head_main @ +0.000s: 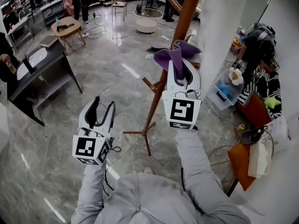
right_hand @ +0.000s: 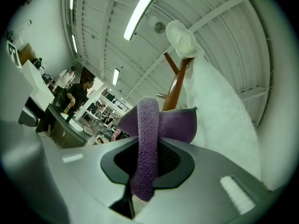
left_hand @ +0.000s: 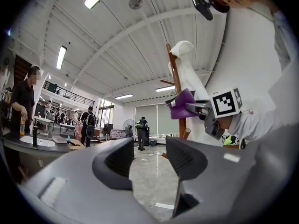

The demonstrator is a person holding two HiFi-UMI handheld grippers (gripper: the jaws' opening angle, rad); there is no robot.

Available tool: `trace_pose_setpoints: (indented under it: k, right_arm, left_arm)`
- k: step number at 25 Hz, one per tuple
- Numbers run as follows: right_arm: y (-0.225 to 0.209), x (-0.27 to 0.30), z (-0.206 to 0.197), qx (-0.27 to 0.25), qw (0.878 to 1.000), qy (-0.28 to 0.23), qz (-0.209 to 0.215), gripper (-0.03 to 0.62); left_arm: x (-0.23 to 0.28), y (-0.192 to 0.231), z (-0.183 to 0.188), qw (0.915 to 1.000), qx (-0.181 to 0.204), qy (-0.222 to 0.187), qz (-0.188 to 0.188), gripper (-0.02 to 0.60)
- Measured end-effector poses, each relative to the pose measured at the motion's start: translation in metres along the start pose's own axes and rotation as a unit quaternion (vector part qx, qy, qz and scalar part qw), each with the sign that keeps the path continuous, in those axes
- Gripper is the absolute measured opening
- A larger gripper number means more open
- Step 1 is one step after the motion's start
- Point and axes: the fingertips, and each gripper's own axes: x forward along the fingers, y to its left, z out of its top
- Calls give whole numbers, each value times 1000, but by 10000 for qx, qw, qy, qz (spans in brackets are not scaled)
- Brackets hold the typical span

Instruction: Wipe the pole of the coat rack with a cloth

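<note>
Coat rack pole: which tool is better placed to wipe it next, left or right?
Right. The right tool is shut on the purple cloth, close up at the pole. The left tool is open, holds nothing and hangs lower, away from the pole.

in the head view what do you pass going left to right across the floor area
dark desk -> left gripper, jaws apart and empty -> foot of the coat rack -> right gripper, shut on the purple cloth -> striped garment
</note>
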Motion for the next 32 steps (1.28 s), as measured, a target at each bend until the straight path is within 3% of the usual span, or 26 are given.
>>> trace_pose_setpoints:
  k: [8,21,32]
  right_arm:
    - [24,-12,-28,-353,9984,335,304,54]
    - [35,-41,-100,65,9925,1148,407,54]
    - [36,-60,-124,666,9895,1270,190,54]
  left_arm:
    - [6,-8,-4,10000,2,43,-73,230]
    - [16,-18,-22,9995,-120,221,-206,230]
    - [20,-18,-31,9989,-125,362,-279,230]
